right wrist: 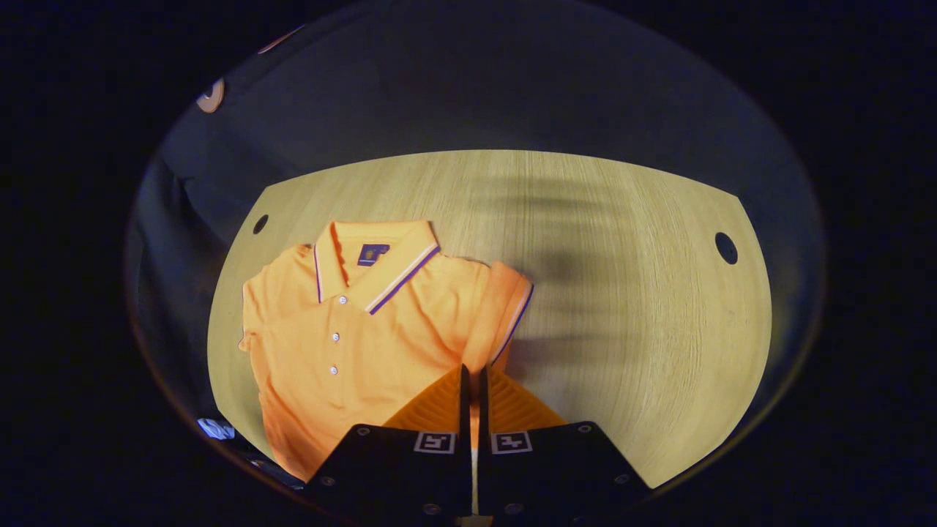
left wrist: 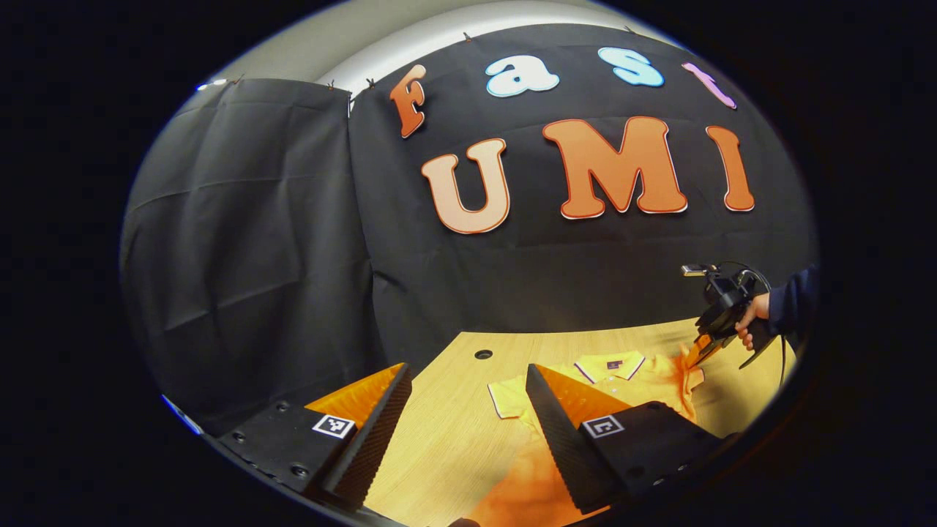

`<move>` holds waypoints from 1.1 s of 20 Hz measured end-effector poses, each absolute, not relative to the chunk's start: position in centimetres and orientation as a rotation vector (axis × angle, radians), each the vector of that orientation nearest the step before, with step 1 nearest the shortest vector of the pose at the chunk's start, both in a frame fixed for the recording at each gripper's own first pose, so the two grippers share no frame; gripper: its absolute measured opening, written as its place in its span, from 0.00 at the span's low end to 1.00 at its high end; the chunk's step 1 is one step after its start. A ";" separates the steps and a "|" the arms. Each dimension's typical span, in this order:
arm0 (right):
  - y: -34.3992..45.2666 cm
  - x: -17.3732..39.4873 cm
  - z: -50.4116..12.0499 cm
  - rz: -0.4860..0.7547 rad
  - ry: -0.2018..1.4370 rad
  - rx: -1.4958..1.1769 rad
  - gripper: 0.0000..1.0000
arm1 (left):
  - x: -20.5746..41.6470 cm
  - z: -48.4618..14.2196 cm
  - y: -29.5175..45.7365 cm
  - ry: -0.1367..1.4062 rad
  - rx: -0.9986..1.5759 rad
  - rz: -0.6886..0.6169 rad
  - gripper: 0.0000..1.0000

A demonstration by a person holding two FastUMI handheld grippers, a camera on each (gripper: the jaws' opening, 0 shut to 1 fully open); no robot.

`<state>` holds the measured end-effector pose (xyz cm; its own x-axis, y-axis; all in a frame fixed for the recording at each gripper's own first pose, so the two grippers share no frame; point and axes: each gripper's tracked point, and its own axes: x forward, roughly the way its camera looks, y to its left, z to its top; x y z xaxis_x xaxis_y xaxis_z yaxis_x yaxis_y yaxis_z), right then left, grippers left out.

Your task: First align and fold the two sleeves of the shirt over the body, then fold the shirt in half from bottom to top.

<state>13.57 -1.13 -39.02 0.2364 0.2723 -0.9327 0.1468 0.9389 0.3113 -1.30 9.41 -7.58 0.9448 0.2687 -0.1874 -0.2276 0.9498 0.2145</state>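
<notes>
An orange polo shirt (right wrist: 351, 329) lies face up on the wooden table (right wrist: 622, 293), collar (right wrist: 373, 256) at the far side. My right gripper (right wrist: 472, 380) is shut on the edge of one short sleeve (right wrist: 505, 315), which is lifted off the table. The left gripper view shows that gripper (left wrist: 695, 355) from afar, held by a hand (left wrist: 750, 318) and pinching the shirt (left wrist: 629, 380) at its right side. My left gripper (left wrist: 467, 369) is open and holds nothing. It hovers over the table by the shirt's other sleeve (left wrist: 505, 399).
The table has a round cable hole near each far corner (right wrist: 260, 223) (right wrist: 726, 247). Black cloth walls close in behind and to the left. Bare wood stretches to the right of the shirt in the right gripper view.
</notes>
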 end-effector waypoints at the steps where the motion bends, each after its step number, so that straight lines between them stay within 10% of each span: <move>1: 0.0 13.7 -38.6 0.101 1.333 0.391 0.04 | -1.5 -7.7 9.4 0.224 0.192 0.257 0.97; 9: 5.5 13.5 -34.6 0.230 1.281 0.435 0.26 | 0.2 -9.5 11.2 0.273 0.168 0.205 0.97; 22: -2.7 9.5 -23.4 -0.185 0.980 0.516 0.75 | 16.6 -17.0 16.6 0.509 0.075 -0.039 1.00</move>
<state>9.50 -2.69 -23.44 0.5527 0.0788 -0.8296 0.3761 0.8648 0.3327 16.55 16.56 -17.03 0.8724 -0.0182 -0.4885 0.0557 0.9965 0.0625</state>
